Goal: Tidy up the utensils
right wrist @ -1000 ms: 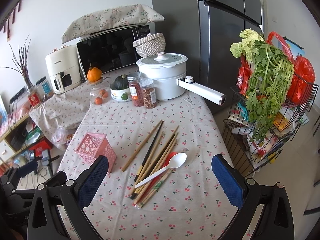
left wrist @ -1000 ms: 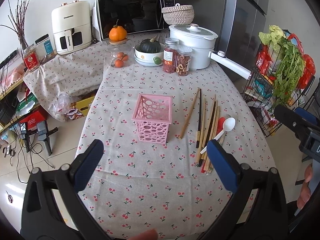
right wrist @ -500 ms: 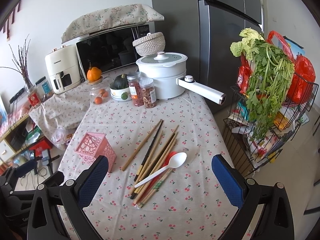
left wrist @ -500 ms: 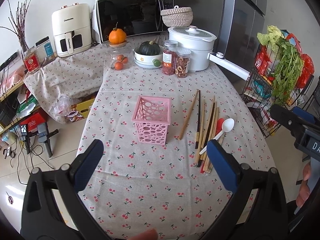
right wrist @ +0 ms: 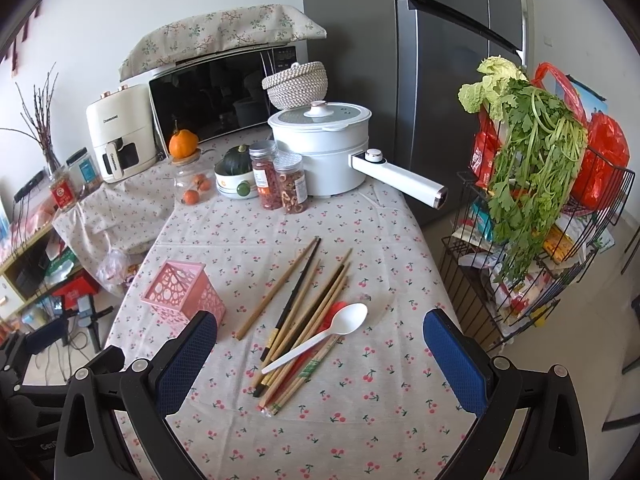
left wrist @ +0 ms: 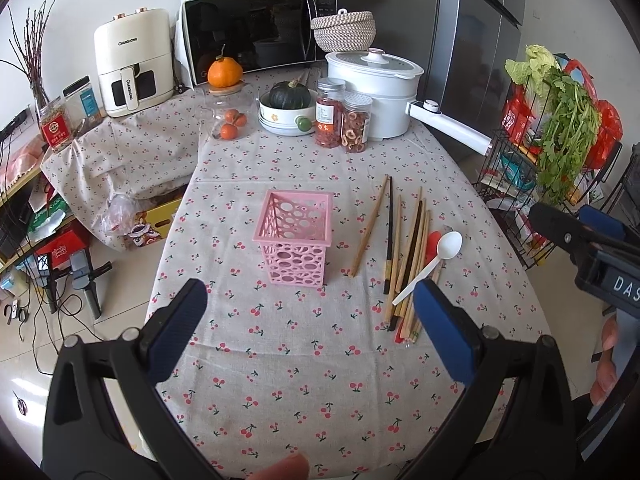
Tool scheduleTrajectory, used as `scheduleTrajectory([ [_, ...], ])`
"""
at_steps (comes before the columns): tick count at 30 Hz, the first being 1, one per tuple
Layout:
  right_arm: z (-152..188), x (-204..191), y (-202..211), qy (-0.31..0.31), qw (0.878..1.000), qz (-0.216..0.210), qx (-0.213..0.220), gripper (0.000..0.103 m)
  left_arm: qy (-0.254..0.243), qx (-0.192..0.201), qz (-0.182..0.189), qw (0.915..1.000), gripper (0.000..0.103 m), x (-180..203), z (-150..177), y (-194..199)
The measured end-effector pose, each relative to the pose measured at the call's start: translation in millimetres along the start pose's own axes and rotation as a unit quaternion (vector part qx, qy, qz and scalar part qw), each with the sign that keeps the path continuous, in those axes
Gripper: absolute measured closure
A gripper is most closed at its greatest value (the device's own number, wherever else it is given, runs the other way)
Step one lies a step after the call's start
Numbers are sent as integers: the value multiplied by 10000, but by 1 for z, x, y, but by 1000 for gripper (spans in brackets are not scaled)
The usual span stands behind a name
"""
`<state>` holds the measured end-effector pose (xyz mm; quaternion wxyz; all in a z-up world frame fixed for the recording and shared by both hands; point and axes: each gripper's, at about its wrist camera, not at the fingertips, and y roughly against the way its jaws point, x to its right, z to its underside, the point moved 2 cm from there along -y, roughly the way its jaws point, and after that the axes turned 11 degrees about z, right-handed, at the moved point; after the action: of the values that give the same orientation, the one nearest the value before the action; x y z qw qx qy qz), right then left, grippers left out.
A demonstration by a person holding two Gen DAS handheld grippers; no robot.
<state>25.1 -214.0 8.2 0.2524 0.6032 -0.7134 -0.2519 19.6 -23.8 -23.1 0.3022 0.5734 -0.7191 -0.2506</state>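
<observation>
A pink perforated basket [left wrist: 295, 236] stands upright and empty on the cherry-print tablecloth [left wrist: 304, 360]; it also shows in the right wrist view [right wrist: 182, 296]. To its right lie several wooden and dark chopsticks [left wrist: 404, 240], a red spoon [left wrist: 431, 242] under them, and a white plastic spoon [left wrist: 430, 266] on top; these chopsticks [right wrist: 308, 308] and the white spoon [right wrist: 324, 338] show in the right wrist view too. My left gripper [left wrist: 310, 332] is open and empty, held above the table in front of the basket. My right gripper [right wrist: 320, 356] is open and empty, over the near end of the utensil pile.
At the table's back stand a white pot with a long handle [left wrist: 380, 92], two spice jars [left wrist: 344, 118], a bowl with a squash [left wrist: 288, 110] and a glass jar [left wrist: 230, 118]. A wire rack of greens [right wrist: 536, 216] stands right of the table. A microwave [left wrist: 256, 36] is behind.
Both grippers have stayed open. The left wrist view has shifted slightly, so the table scene sits a little higher and nearer. No utensil has moved.
</observation>
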Motion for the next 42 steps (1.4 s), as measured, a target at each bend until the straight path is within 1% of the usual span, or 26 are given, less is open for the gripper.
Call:
scheduleTrajectory([
  [5,-1,3,4,9,9999,83,95,0,-66,-24,23,10000,1,5,1,-2],
  [9,-1,7,5,-1,9998,144,126,0,12,-14,47,10000,1,5,0,-2],
  [16,0,12,10,-12,9996,160,237,0,-44,129,-131,9998,1,4,-3,-1],
  [18,0,12,9,-18,9995,214,223,0,-176,94,2,9998,1,7,-5,-3],
  [22,1,15,6,-4,9996,245,162,0,-253,-141,299,9991,1,10,-7,-11],
  [25,2,19,3,-88,9997,214,90,0,-296,-172,313,9989,1,13,-8,-14],
  [28,2,24,-3,-111,9996,243,-6,0,-281,-260,433,9983,1,15,-10,-18],
  [30,0,28,-8,-122,9994,316,-99,0,-504,-263,370,9977,1,21,-13,-21],
  [32,-3,31,-18,-76,9984,437,-361,0,-846,-277,253,9957,1,29,-16,-25],
  [34,-8,33,-30,65,9963,536,-670,0,-973,-390,238,9942,1,36,-20,-33],
  [36,-12,39,-39,17,9951,543,-832,0,-904,-624,326,9934,1,39,-25,-43],
  [38,-16,47,-50,-83,9936,541,-984,0,-721,-939,564,9914,1,40,-33,-56],
  [40,-20,55,-64,-107,9919,583,-1120,0,-479,-1255,812,9876,1,40,-44,-71],
  [42,-20,64,-82,-155,9891,659,-1307,0,-230,-1445,844,9856,2,40,-57,-87],
])
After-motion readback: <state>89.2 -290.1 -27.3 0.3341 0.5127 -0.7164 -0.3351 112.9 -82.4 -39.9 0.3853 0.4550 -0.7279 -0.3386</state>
